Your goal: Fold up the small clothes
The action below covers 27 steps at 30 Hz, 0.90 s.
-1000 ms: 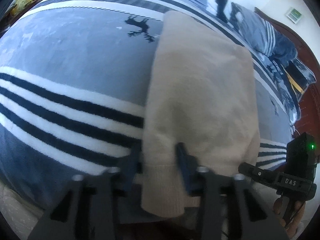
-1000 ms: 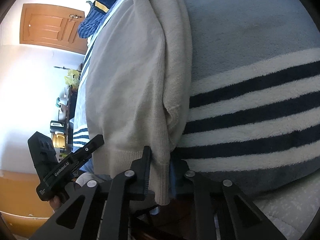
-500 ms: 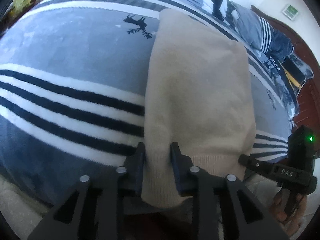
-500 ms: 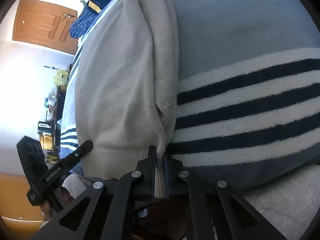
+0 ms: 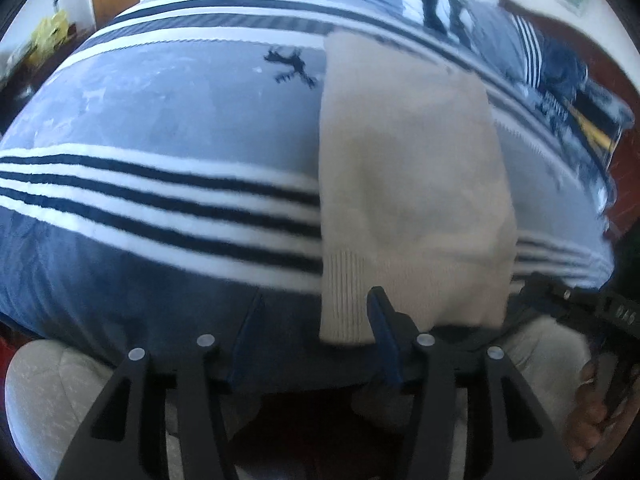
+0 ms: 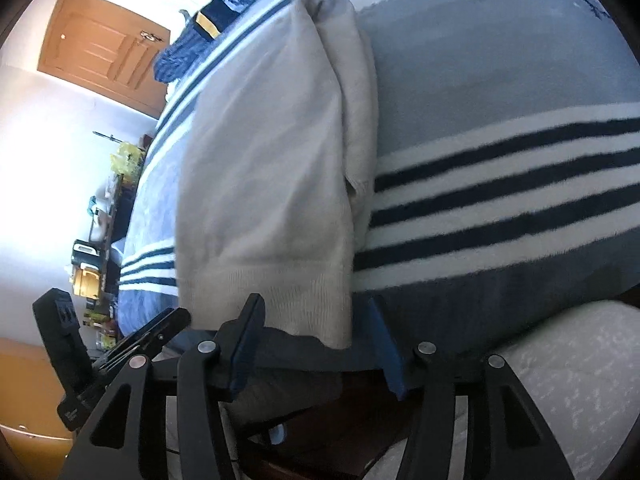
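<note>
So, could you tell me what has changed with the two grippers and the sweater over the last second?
Both grippers have let go. The left gripper and the right gripper, each clamped on the ribbed hem half a second ago, now stand open and have drawn back slightly toward the bed's edge. The beige sweater stays folded lengthwise on the striped blanket, its hem still hanging over the edge.

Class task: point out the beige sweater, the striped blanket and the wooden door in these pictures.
beige sweater (image 5: 408, 184): left wrist view, middle of the folded body.
striped blanket (image 5: 160, 208): left wrist view, on the dark and white stripes.
wooden door (image 6: 104, 48): right wrist view, centre panel.
</note>
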Each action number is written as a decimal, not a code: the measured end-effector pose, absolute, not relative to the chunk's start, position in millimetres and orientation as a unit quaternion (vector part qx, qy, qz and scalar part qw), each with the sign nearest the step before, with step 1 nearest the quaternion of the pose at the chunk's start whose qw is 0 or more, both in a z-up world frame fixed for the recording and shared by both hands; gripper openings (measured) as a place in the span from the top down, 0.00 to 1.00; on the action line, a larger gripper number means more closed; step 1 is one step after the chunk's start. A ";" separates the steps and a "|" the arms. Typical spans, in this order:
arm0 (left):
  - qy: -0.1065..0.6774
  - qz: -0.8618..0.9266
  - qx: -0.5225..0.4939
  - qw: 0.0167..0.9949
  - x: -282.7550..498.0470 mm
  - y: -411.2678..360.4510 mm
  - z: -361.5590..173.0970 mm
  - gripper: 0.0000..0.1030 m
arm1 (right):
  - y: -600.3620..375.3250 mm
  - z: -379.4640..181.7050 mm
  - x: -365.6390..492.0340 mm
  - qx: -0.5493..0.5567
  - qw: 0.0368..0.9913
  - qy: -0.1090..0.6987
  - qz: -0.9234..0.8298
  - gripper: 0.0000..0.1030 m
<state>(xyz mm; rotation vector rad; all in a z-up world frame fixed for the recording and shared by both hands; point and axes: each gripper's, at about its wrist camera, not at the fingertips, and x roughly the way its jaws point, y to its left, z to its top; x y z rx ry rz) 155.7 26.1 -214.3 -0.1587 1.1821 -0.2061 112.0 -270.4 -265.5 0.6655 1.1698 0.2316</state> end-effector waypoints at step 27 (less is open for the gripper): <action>0.579 -0.148 -0.227 0.769 442.3 1.1 -254.3 0.75 | -332.3 -301.2 373.4 0.353 0.747 0.539 0.165 0.60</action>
